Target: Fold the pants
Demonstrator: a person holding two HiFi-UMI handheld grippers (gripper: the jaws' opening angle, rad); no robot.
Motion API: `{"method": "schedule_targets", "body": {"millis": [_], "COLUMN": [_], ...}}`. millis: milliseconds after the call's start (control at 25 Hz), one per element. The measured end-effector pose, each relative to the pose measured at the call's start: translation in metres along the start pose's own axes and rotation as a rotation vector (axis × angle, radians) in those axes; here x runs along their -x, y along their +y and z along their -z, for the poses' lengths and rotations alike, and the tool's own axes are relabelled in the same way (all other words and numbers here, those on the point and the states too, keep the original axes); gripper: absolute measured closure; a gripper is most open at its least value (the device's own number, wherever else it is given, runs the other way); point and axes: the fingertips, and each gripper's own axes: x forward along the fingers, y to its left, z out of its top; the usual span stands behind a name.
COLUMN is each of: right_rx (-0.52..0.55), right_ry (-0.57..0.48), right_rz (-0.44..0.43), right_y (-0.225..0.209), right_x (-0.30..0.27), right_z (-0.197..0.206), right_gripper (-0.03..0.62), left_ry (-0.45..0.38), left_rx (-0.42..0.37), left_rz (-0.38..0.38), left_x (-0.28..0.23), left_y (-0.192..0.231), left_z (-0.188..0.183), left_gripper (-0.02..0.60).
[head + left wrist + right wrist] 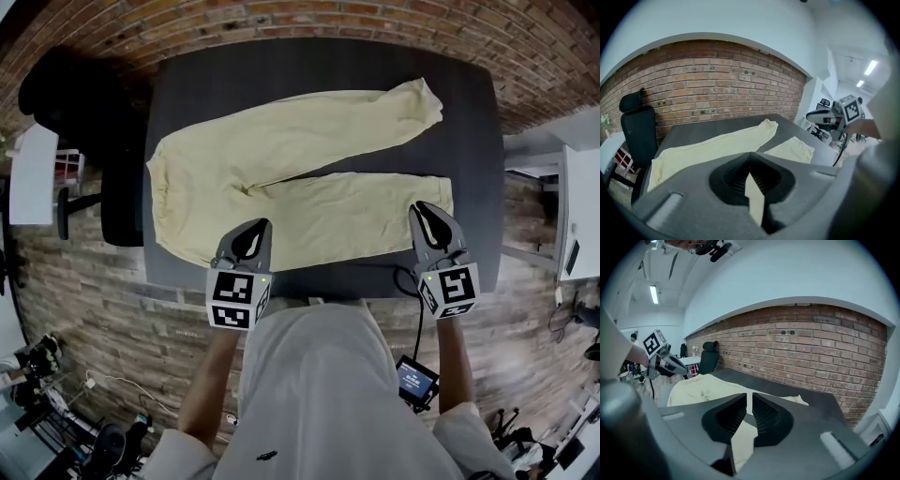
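Both grippers are clamped on the near edge of the pants (281, 159), which lie flat on the dark table (309, 61), waist to the left. The left gripper (255, 228) pinches cloth by the hip, and the right gripper (424, 210) has the near leg's cuff. Thin bites, those: a tug could slip the hem free or lift one layer only. The far leg (375, 117) splays toward the far right corner, so the legs may land askew. A black chair (70, 98) sits off the left end and a cable (419, 309) dangles below the right gripper; neither looks to block the fold.
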Motion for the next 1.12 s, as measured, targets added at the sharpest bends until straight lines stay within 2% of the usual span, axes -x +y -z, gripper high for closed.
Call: {"method": "schedule_targets", "body": {"millis": [120,360,400,440,480,640,720,760,1120], "right_rx": [0.028,0.128,0.158,0.186,0.211,0.286,0.319,0.328,0.397], "right_ry": [0.022,0.036,0.051,0.069,0.086,0.151,0.174,0.184,0.244], "right_rz": [-0.046,-0.023,-0.025,-0.030,-0.038,-0.063,-0.071,-0.081,-0.120], "right_y": [-0.012,-0.052,-0.059,-0.065,-0.071,-0.092,-0.098,-0.101,-0.132], "right_x": [-0.019,-0.054,-0.060,-0.065,-0.071,-0.097,-0.109,-0.113,-0.162], "right_z": [-0.011,-0.031,-0.032,-0.033,-0.033,-0.029,-0.026,-0.023,0.001], "right_gripper": [0.533,0.500,0.505,0.551,0.571,0.552,0.570,0.588,0.588], "left_ry": [0.007,-0.001,-0.001,-0.002,-0.003,-0.007,-0.004,0.002,0.043], "left_rx": [-0.036,-0.092,-0.096,-0.099,-0.099,-0.091,-0.100,-0.111,-0.212], "left_rz": [0.026,0.063,0.069,0.074,0.079,0.098,0.109,0.115,0.156], "left_x": [-0.023,-0.063,-0.069,-0.076,-0.083,-0.113,-0.126,-0.133,-0.192], "left_y": [0.007,0.017,0.017,0.018,0.018,0.021,0.022,0.021,0.027], "left_z": [-0.016,-0.042,-0.045,-0.049,-0.052,-0.066,-0.073,-0.077,-0.094], "left_gripper": [0.578,0.578,0.578,0.578,0.578,0.578,0.578,0.578,0.578]}}
